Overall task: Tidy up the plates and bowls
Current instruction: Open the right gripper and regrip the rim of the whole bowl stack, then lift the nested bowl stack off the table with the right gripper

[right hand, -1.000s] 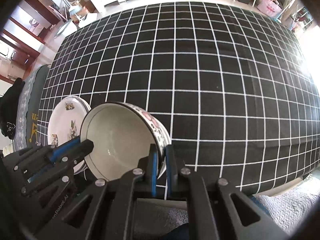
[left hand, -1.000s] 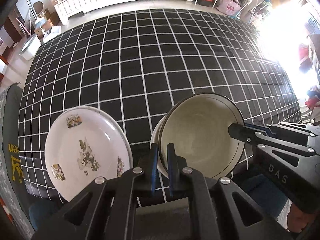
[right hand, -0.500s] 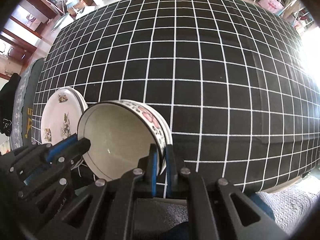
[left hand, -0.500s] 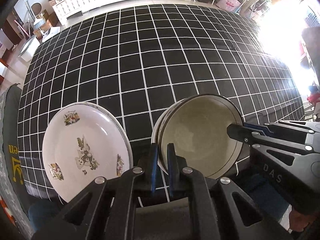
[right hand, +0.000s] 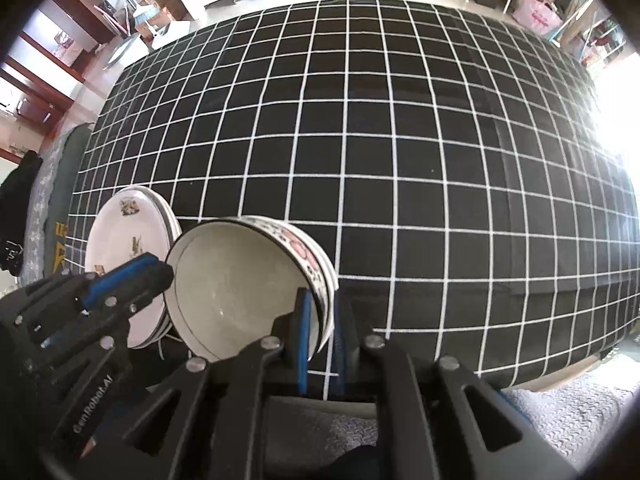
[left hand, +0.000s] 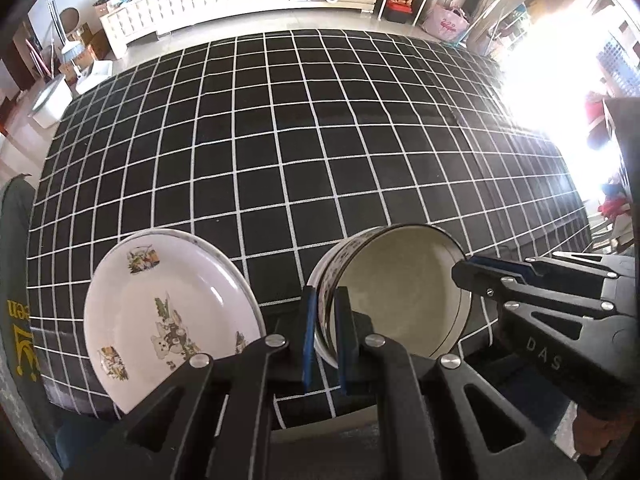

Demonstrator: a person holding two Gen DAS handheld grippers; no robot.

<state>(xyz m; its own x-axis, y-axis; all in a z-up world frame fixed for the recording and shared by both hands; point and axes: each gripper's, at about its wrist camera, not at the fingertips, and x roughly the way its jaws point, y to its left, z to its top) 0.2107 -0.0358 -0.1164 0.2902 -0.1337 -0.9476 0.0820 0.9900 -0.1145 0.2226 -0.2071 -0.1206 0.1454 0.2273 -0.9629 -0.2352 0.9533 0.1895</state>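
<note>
Here, both the left gripper [left hand: 325, 312] and right gripper [right hand: 320, 320] pinch closed on one bowl's [left hand: 400, 296] rim; beside it, plates [left hand: 168, 316] lie stacked, number unclear.

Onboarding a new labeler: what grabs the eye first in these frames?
The bowl, low and centre, pinched at opposite rims by the left gripper and right gripper. Just left of it lies a white plate with cartoon prints. Behind both, the black tablecloth with its white grid fills the view.
</note>
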